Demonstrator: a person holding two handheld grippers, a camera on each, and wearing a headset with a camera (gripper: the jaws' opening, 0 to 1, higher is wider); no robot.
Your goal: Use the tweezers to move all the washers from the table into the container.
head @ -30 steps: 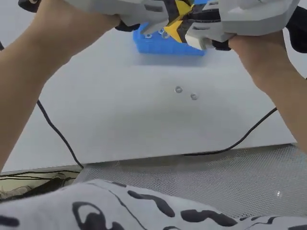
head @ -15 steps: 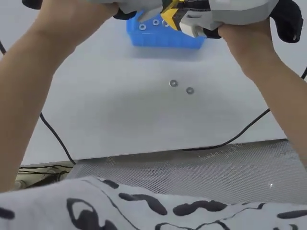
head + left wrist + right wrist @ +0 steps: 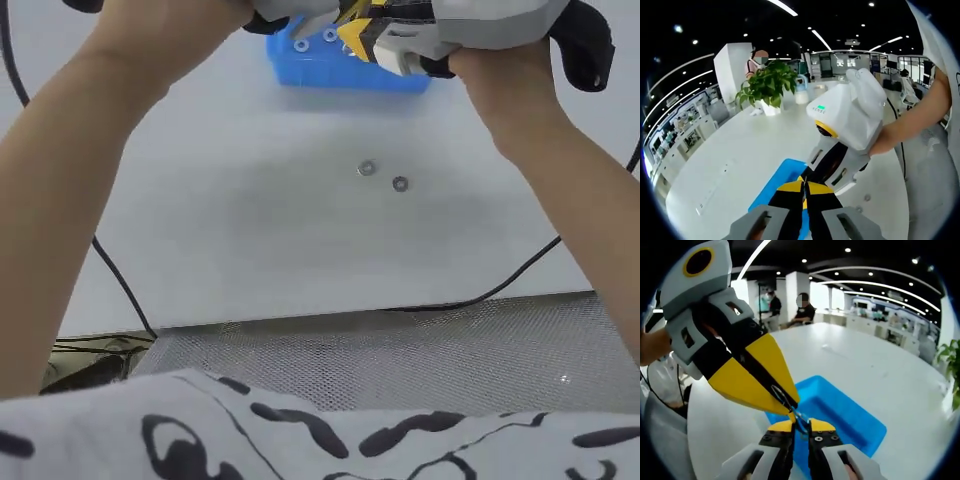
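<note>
Head view showed two washers (image 3: 367, 168) on the table (image 3: 250, 230). The left gripper (image 3: 803, 191) and right gripper (image 3: 800, 428) both pinched the tweezers (image 3: 785, 397) over the blue box (image 3: 845, 417).

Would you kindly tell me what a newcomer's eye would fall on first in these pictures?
The bright blue container at the far side of the table draws the eye, with both grippers meeting above it. In the right gripper view the yellow fingers of the left gripper point into the right gripper, with a thin metal piece, probably the tweezers, between them. Two small washers lie apart on the open table.
</note>
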